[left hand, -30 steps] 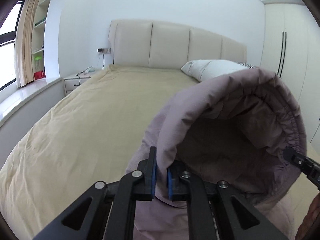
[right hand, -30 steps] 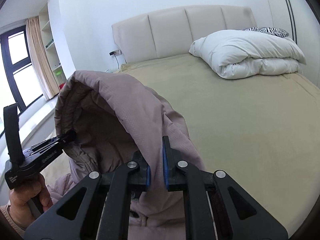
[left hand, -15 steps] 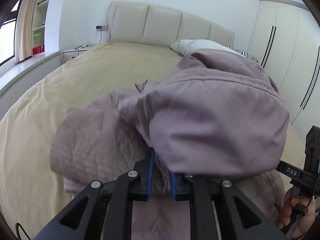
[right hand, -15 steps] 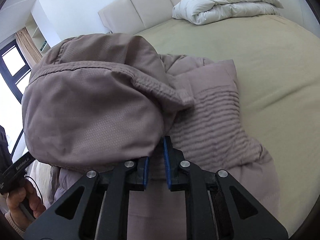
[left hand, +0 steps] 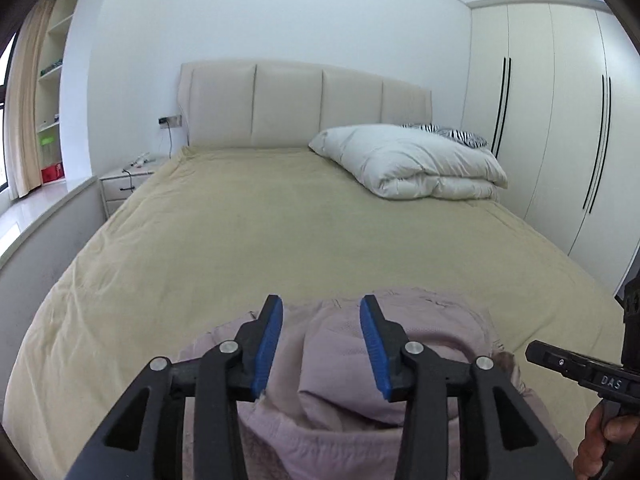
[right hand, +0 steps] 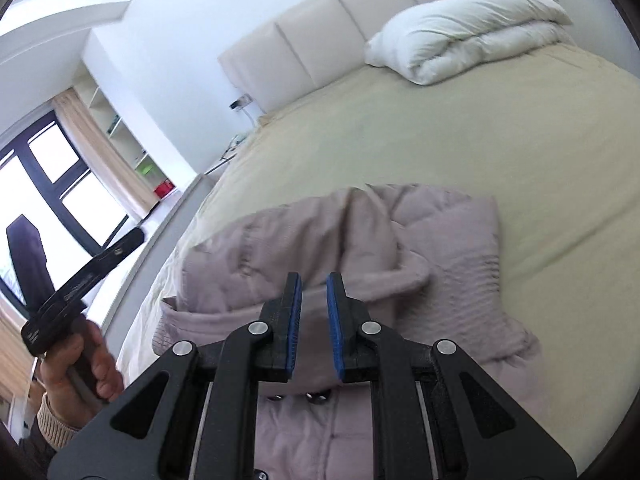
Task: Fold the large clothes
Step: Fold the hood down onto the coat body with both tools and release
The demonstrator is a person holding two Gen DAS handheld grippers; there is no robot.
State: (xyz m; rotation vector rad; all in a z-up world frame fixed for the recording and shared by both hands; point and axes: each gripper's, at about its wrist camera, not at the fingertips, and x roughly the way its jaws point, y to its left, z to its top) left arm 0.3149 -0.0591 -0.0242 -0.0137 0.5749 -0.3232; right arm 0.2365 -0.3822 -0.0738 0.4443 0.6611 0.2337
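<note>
A mauve padded jacket (right hand: 352, 236) lies on the near part of the bed, its hood folded down over the body; it also shows in the left wrist view (left hand: 352, 364). My left gripper (left hand: 321, 312) is open and empty, held just above the hood. My right gripper (right hand: 314, 286) is open with a narrow gap, empty, above the jacket's middle. The right gripper's body (left hand: 580, 364) shows at the right edge of the left wrist view; the left one (right hand: 72, 288), held in a hand, shows at the left of the right wrist view.
The bed has a beige cover (left hand: 280, 216) and a padded headboard (left hand: 304, 104). A folded white duvet (left hand: 412, 168) lies at the far right. A nightstand (left hand: 128, 180) and window ledge are on the left, wardrobes (left hand: 560, 120) on the right.
Both grippers have let go of the hood and opened. The hood, held up a second ago, was flipped down and now lies on the jacket's body. Both grippers have drawn back.
</note>
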